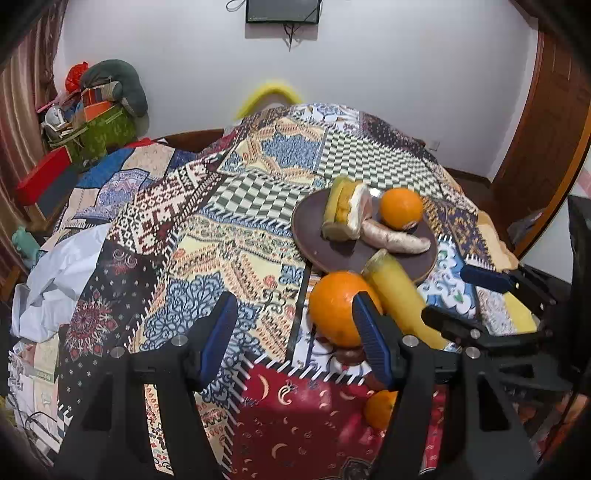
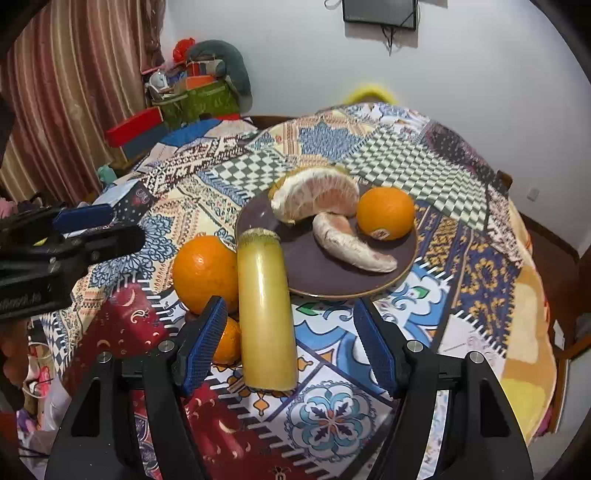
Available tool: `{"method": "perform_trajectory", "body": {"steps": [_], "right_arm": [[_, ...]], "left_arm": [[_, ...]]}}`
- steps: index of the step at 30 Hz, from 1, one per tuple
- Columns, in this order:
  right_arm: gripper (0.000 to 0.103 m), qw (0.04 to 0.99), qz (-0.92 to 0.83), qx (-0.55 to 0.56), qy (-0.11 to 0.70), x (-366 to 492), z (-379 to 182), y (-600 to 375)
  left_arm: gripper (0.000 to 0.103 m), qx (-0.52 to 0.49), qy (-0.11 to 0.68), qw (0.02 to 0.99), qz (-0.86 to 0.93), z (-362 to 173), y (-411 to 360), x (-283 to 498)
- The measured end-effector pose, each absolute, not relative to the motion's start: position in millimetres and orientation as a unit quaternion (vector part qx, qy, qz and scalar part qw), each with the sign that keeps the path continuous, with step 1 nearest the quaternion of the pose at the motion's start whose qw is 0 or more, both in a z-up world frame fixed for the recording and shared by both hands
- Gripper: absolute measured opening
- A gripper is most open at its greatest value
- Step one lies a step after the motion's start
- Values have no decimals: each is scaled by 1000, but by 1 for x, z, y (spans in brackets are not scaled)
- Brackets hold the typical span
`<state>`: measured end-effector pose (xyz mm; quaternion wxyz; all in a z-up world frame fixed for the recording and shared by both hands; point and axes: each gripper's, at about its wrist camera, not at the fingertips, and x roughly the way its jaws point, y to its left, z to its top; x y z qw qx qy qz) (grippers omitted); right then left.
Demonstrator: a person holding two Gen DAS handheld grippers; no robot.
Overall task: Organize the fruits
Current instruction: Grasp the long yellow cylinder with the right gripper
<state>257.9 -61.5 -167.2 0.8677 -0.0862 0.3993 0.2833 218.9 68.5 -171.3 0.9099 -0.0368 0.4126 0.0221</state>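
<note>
1. While the left gripper hovers with jaws spread and empty, its right pad overlaps the large round orange beside the dark brown plate; closing off-centre could roll it.
2. Right-wrist view: the right gripper, jaws released, straddles the yellow-green cane cylinder lying on the patchwork-covered table; lifting may nudge neighbouring oranges.

Both wrist views face the plate; right nearer.

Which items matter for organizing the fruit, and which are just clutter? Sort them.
Job: dark plate, orange on plate, two pomelo pieces, large orange, small orange, yellow cane-like stalk.

Lying about: patchwork cloth, red box, wall screen.
</note>
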Motion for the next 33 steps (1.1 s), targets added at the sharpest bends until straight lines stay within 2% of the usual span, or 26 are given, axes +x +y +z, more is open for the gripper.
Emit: {"method": "perform_trajectory", "body": {"steps": [3,9,12,16,18,25,33], "right_arm": [[67,860,288,-95,410,263,-174,-54],[53,848,298,-105,425,270,-185,-42],[52,846,304,-91,429,274,-188,-42],[44,839,313,-74,438,278,-191,-43],[35,834,326,-66,440,278,-191,-43],[34,844,315,-76,428,270,-189,-47],[34,863,292,-40,410,267,-172,-84]], "left_arm": [[64,-31,419,907,26,-178,70,219],[64,-34,428,903,26,-186,73,223],[64,-30,430,902,26,-188,72,223],[64,-29,432,901,26,-189,73,224],[64,-35,433,900,27,-189,74,225],[64,-52,433,900,17,-186,70,226],[72,-48,449,892,-2,-194,50,237]]}}
